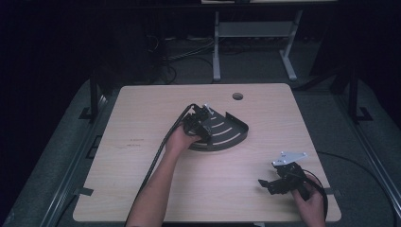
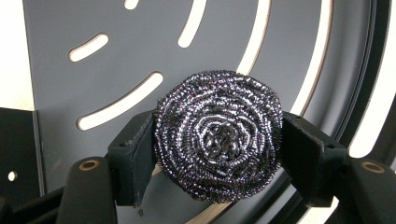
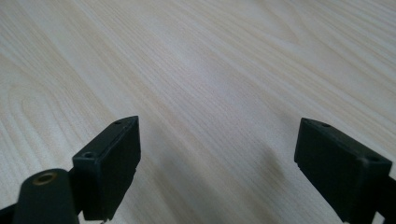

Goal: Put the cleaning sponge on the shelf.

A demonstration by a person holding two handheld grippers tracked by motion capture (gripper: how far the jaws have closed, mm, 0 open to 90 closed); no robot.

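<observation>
Silvery steel-wool scourer (image 2: pixel 218 136) w/ spiral coils on dark grey slotted tray (image 2: pixel 60 93); light woodgrain table (image 3: pixel 196 60).

Shiny coiled-metal scourer (image 2: pixel 218 135); matt grey rack (image 2: pixel 56 88); pale wood table (image 3: pixel 196 70).

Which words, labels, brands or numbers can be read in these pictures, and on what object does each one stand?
Small dark marks on the table: too small and blurred to read.
Steel scourer, slotted grey tray, left tool, right tool: no text or label visible.
</observation>
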